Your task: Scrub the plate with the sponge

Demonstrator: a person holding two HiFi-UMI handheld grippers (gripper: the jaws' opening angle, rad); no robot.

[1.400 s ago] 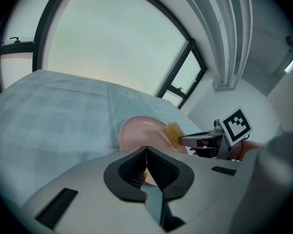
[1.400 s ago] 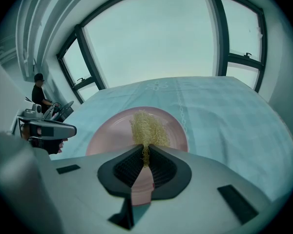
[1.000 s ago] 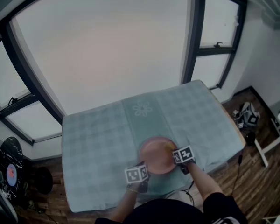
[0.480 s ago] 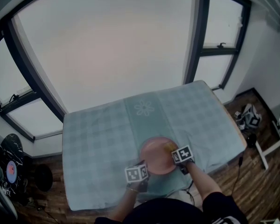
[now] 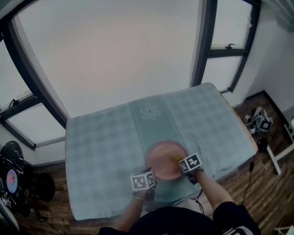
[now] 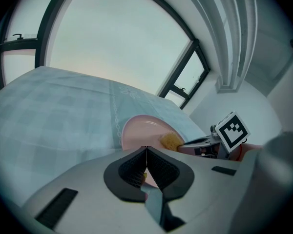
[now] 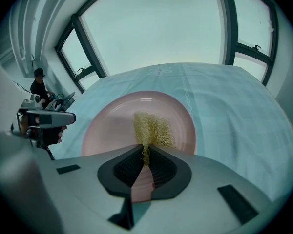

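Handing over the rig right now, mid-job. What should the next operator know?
Left gripper: fingers shut on the near rim of the pink plate.
Right gripper: shut on the yellow sponge, which rests on the plate's middle.
The plate sits on the checked tablecloth, near the person's edge.
Done: plate held, sponge on plate.
Left: the scrubbing; how far it has got cannot be told.

Pale green checked cloth [image 5: 103, 146] over the whole table, edge to edge, with a white flower motif [image 5: 151, 113] on its centre strip near the far edge. Dark-framed windows [image 5: 209, 43] beyond that far edge. Wooden floor [image 5: 264, 195] past the near right corner; tangle of dark gear [image 5: 259, 122] off the right edge; round black objects [image 5: 12, 156] off the left edge.
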